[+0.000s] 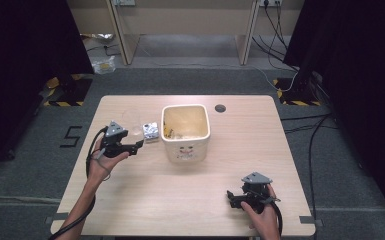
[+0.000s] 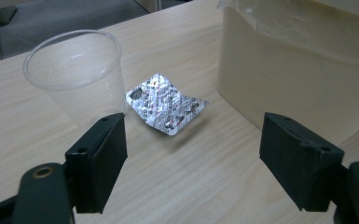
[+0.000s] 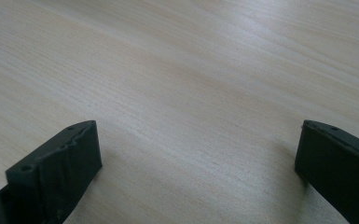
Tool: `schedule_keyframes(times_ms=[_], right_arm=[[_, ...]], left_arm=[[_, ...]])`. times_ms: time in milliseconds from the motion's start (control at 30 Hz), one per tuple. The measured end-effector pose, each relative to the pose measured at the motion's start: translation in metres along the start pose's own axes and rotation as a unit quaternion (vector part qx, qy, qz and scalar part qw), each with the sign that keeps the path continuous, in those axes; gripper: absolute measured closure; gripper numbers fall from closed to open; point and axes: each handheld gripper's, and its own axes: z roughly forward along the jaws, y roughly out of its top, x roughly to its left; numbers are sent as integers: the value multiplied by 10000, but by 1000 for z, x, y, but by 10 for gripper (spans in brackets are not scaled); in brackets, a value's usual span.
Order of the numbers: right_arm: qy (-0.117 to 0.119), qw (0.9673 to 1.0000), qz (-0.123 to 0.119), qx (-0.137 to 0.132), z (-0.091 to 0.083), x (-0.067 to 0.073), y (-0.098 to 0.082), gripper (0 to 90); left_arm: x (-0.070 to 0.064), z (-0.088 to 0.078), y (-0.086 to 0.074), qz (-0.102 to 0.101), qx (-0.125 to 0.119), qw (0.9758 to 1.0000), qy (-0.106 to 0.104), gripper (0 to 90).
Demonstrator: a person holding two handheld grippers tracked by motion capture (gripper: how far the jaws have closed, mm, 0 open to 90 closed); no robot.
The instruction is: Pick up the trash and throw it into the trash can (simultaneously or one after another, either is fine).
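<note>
A crumpled silver blister pack (image 2: 165,102) lies on the wooden table between a clear plastic cup (image 2: 77,70) and a cream square bin (image 2: 298,70). My left gripper (image 2: 193,158) is open, with its jaws pointing at the pack from a short way off and nothing between them. From above, the left gripper (image 1: 139,145) sits just left of the pack (image 1: 151,131) and the bin (image 1: 185,132), with the cup (image 1: 131,119) behind it. My right gripper (image 1: 230,197) rests near the table's front right. In its own view, the right gripper (image 3: 196,172) is open over bare wood.
The bin holds some scraps inside. A dark round cable hole (image 1: 220,108) sits in the table (image 1: 180,200) behind the bin. Cables, desk legs and dark curtains surround the table on the grey floor.
</note>
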Motion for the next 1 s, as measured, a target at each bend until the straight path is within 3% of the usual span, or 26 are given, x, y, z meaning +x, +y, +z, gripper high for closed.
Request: schedule_keyframes(times_ms=[133, 633, 1000], right_arm=[[1, 10000, -2, 0, 0, 0, 0, 5], [34, 10000, -33, -2, 0, 0, 0, 5], [38, 10000, -42, 0, 0, 0, 0, 5]], left_arm=[[6, 3, 5, -110, -76, 9999, -18, 241], [18, 23, 25, 176, 19, 9997, 172, 303], [32, 38, 38, 269, 203, 9989, 313, 421]])
